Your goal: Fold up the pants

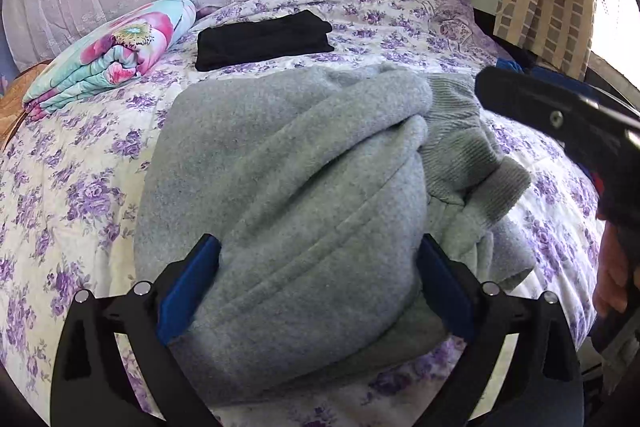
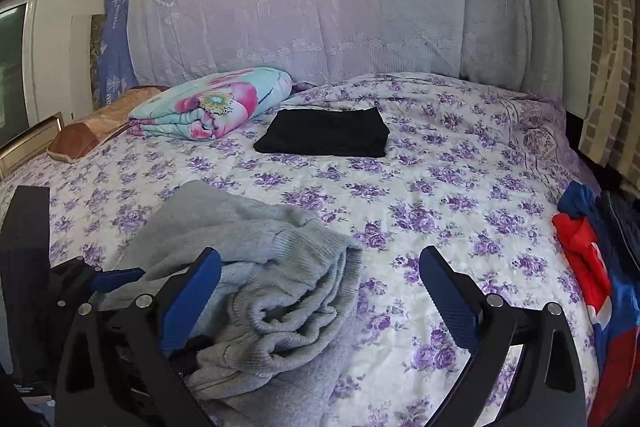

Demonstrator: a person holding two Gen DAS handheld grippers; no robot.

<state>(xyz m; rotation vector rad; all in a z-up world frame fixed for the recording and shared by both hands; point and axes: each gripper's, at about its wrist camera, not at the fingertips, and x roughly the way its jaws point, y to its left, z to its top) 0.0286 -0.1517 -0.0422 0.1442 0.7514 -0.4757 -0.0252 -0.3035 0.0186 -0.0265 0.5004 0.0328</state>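
Grey fleece pants (image 1: 304, 195) lie bunched on the floral bed sheet (image 1: 80, 195), ribbed waistband and cuff at their right. My left gripper (image 1: 318, 287) is open, its blue pads either side of the near fold of the pants, which bulges between them. In the right wrist view the pants (image 2: 276, 291) lie at lower left. My right gripper (image 2: 320, 291) is open above the pants' right edge and the sheet (image 2: 440, 195), holding nothing. The right gripper's black body (image 1: 560, 123) shows at the left view's right edge. The left gripper (image 2: 116, 277) shows at the right view's left.
A folded black garment (image 2: 326, 135) lies mid-bed. A folded floral quilt (image 2: 216, 103) sits at the back left, beside a brown pillow (image 2: 96, 135). Red and blue clothes (image 2: 600, 287) pile at the right bed edge. A lace-covered headboard (image 2: 320, 7) stands behind.
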